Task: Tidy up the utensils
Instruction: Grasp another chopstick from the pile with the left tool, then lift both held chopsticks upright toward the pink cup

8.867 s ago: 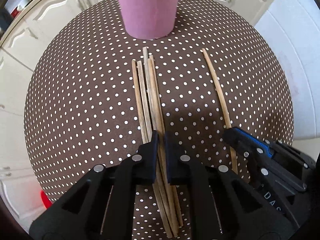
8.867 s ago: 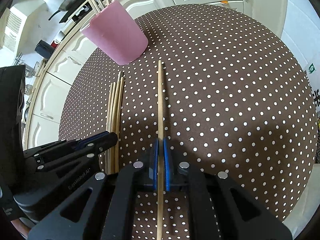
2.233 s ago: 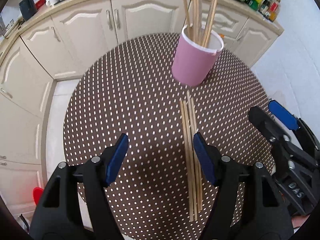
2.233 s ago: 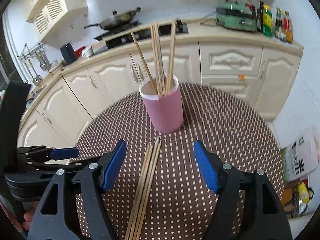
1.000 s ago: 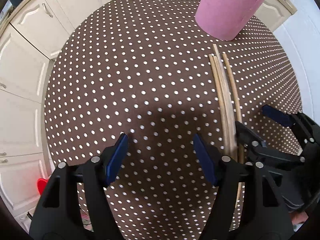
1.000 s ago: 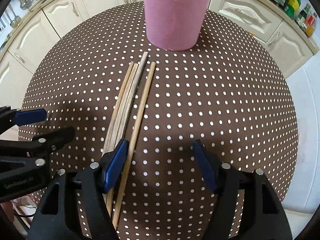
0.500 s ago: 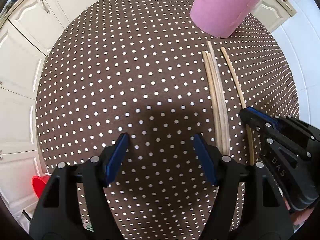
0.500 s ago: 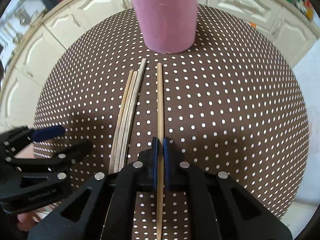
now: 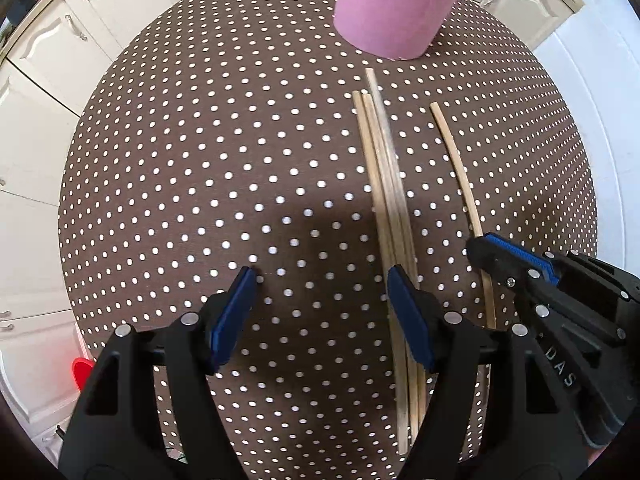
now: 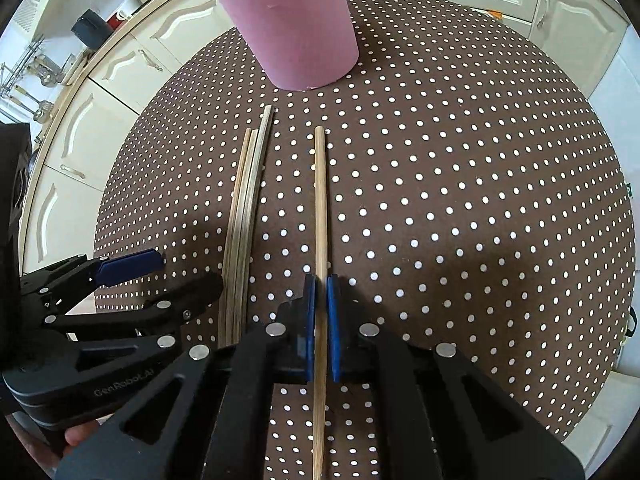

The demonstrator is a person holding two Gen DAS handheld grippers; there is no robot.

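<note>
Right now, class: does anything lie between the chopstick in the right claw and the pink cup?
Nothing visible does. The chopstick clamped in the right claw points at the pink cup across bare dotted tablecloth; the other chopsticks lie aside.

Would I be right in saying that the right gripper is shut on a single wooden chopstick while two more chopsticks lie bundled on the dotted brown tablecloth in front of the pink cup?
Not quite: the bundle of wooden chopsticks holds three, not two, as the right wrist view shows. The rest stands: the right gripper is shut on a single wooden chopstick, and the bundle lies on the dotted brown tablecloth in front of the pink cup.
</note>
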